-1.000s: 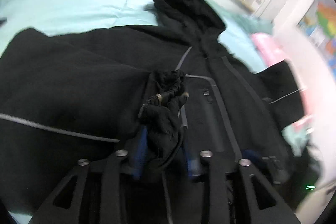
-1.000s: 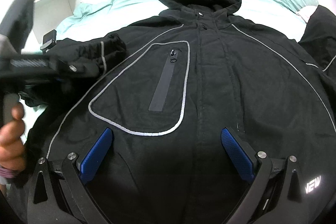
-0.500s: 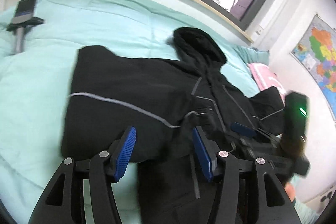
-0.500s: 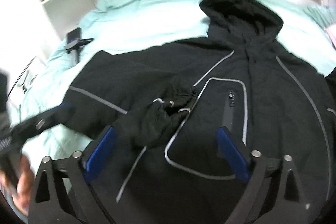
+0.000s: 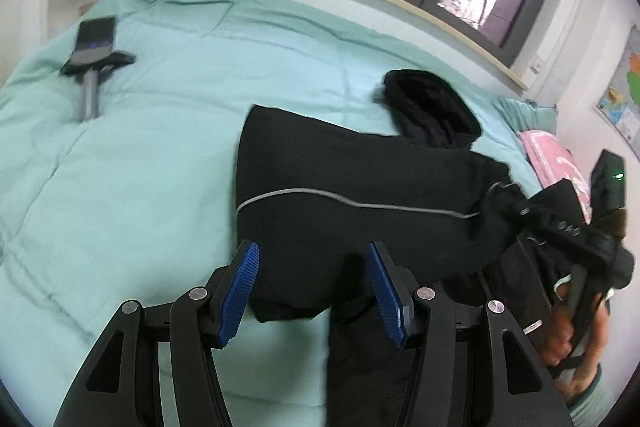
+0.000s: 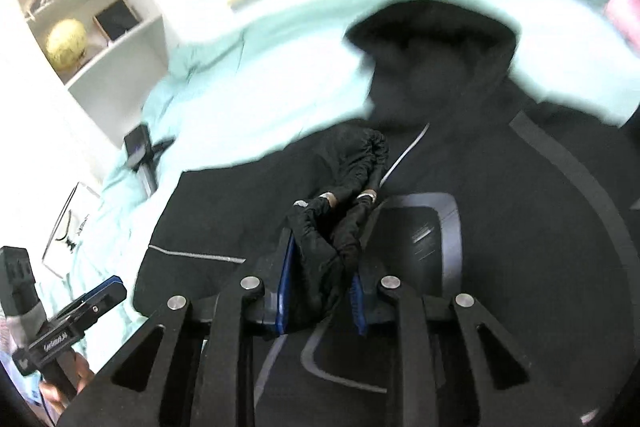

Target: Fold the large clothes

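Observation:
A black hooded jacket (image 5: 344,187) with grey piping lies front up on the mint green bed (image 5: 140,155). Its left sleeve is folded across the chest. My left gripper (image 5: 312,287) is open and empty above the sleeve's lower edge. My right gripper (image 6: 322,279) is shut on the sleeve cuff (image 6: 344,215), which bunches between its blue pads over the chest pocket. The right gripper also shows in the left wrist view (image 5: 560,227), holding the cuff (image 5: 500,203). The hood (image 6: 432,39) points toward the window.
A phone on a small stand (image 5: 94,43) lies on the bed at far left. A white bookshelf (image 6: 88,39) stands beside the bed. A pink item (image 5: 548,155) lies at the bed's right edge. The jacket's other sleeve (image 5: 568,199) lies at the right.
My left gripper let go of the sleeve cuff, opened and drew back to the left. My right gripper moved in and closed on the cuff.

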The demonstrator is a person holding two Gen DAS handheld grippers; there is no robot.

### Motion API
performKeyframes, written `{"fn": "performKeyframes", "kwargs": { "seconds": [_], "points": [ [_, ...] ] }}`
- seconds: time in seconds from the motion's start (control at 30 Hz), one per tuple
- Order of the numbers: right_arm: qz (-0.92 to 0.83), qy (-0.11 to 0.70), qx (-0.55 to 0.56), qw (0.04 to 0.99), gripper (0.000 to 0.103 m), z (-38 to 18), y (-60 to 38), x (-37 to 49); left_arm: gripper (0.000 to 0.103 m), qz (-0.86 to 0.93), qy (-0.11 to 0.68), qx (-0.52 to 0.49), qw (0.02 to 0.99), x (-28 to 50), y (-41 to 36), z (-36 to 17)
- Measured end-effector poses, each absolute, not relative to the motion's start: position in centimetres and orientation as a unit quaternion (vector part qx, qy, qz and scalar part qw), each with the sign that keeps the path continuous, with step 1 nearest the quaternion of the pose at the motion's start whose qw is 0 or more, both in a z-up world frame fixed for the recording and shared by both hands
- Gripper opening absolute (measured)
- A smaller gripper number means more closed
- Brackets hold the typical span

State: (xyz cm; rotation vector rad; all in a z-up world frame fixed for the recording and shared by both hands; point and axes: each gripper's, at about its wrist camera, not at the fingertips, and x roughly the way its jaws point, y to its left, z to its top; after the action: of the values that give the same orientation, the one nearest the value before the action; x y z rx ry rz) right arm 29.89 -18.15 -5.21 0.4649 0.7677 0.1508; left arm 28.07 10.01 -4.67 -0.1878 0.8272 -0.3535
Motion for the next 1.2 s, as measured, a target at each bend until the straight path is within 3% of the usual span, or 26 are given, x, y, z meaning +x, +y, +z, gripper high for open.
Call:
{"fn": "performKeyframes", "kwargs": {
  "seconds": [0.3, 0.57, 0.7, 0.8, 0.93, 1.0, 1.1, 1.2],
  "points": [
    [-0.06, 0.354, 0.16, 0.919, 0.028, -3.2, -32.3, 26.7, 0.058, -0.229, 0.42, -0.04, 0.877, 29.6, -1.0, -5.2],
    [-0.105, 0.465, 0.16, 0.864, 0.028, -14.3, -37.6, 26.2, 0.057, -0.218, 0.485, 0.003, 0.847, 31.3, -6.8, -12.8],
    [-0.11, 0.518, 0.139, 0.837, 0.03, -17.3, -38.0, 25.8, 0.058, -0.23, 0.478, -0.008, 0.848, 31.3, -6.2, -13.3],
    [-0.12, 0.512, 0.142, 0.839, 0.042, -14.2, -38.4, 24.9, 0.058, -0.238, 0.477, -0.026, 0.846, 31.0, -5.4, -11.7],
    [-0.077, 0.433, 0.14, 0.887, 0.06, -7.2, -36.1, 23.8, 0.06, -0.256, 0.44, -0.069, 0.858, 30.9, -4.5, -7.9],
    [-0.045, 0.425, 0.125, 0.896, 0.063, -5.6, -33.6, 24.8, 0.08, -0.246, 0.437, -0.077, 0.862, 31.5, -5.0, -7.0],
    [-0.007, 0.464, 0.094, 0.881, 0.064, -7.8, -29.0, 28.3, 0.08, -0.219, 0.455, -0.067, 0.86, 33.0, -5.4, -8.9],
    [-0.028, 0.55, 0.07, 0.832, 0.064, -14.6, -27.1, 30.4, 0.079, -0.194, 0.502, -0.058, 0.841, 34.3, -5.8, -12.8]
  ]
}}
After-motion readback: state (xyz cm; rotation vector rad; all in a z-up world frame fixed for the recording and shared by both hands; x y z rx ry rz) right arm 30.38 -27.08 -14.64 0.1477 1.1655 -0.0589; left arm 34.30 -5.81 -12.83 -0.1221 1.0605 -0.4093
